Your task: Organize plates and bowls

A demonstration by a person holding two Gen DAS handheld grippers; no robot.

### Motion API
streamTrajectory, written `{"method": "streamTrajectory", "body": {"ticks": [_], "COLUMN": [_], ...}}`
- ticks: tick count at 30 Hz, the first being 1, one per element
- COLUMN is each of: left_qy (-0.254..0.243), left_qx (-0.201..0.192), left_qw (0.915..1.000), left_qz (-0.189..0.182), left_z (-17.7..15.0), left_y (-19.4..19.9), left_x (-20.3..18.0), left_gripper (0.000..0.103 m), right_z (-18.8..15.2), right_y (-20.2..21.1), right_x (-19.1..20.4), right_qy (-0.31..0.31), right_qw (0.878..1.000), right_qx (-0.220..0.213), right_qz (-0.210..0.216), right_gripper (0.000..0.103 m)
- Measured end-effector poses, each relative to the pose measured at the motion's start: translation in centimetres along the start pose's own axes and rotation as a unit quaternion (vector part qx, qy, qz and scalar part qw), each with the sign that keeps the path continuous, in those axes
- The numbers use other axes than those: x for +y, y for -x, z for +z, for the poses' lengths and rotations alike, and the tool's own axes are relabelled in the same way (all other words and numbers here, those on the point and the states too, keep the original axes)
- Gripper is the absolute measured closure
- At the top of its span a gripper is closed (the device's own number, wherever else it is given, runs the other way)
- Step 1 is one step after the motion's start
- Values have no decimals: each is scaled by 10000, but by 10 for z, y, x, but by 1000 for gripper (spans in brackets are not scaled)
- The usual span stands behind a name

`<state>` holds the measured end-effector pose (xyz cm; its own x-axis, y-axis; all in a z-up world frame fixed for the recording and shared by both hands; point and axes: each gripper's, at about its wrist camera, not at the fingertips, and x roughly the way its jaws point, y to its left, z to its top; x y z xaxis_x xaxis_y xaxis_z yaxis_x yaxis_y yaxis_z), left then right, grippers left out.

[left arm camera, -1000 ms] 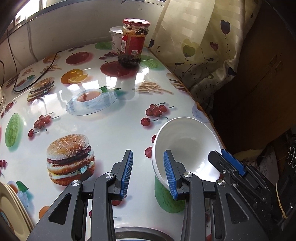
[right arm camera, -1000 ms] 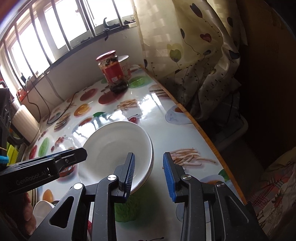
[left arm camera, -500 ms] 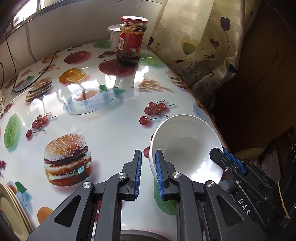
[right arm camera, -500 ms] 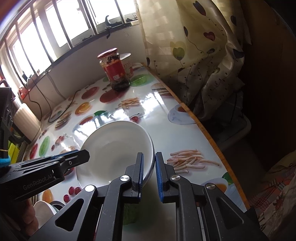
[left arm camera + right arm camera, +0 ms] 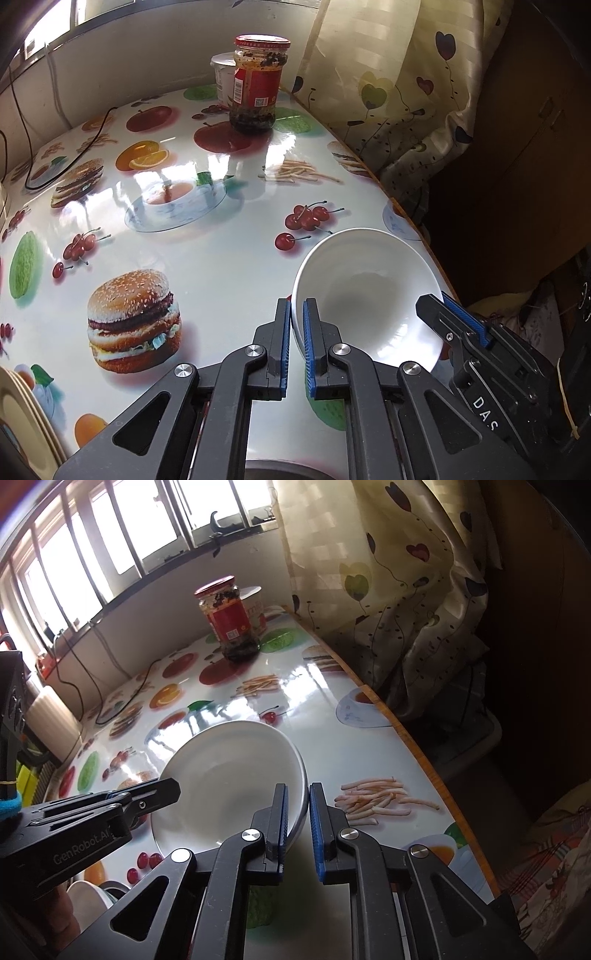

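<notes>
Between the blue pads of the left gripper sits the near-left rim of a white bowl, pinched tight. The right gripper clamps the opposite rim. The bowl tilts above the table near its right edge, with a jar far behind.

It was a home dining corner: a table under a food-print oilcloth, a sauce jar at twelve o'clock, heart-patterned curtain at two, barred window at eleven.
</notes>
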<state>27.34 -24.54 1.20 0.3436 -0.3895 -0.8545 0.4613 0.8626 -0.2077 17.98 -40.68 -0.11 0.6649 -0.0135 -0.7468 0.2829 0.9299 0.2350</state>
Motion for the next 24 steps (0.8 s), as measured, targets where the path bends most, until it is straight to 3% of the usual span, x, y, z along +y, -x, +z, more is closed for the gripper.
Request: {"method": "streamTrajectory", "body": {"ticks": [11, 24], "left_qy": [62, 192], "left_qx": [-26, -314], "left_qw": [10000, 9992], "left_qz": [-37, -169], "left_z": [-4, -13], "left_y": [4, 37], "left_x": [0, 4], "left_gripper": [96, 96], "right_z": [0, 0], "right_y": [1, 36], "right_x": [-1, 8], "right_qy": [-59, -53], "right_qw": [10000, 9993], "right_qx": [-23, -352], "right_qz": [23, 146], "right_gripper": [91, 91]}}
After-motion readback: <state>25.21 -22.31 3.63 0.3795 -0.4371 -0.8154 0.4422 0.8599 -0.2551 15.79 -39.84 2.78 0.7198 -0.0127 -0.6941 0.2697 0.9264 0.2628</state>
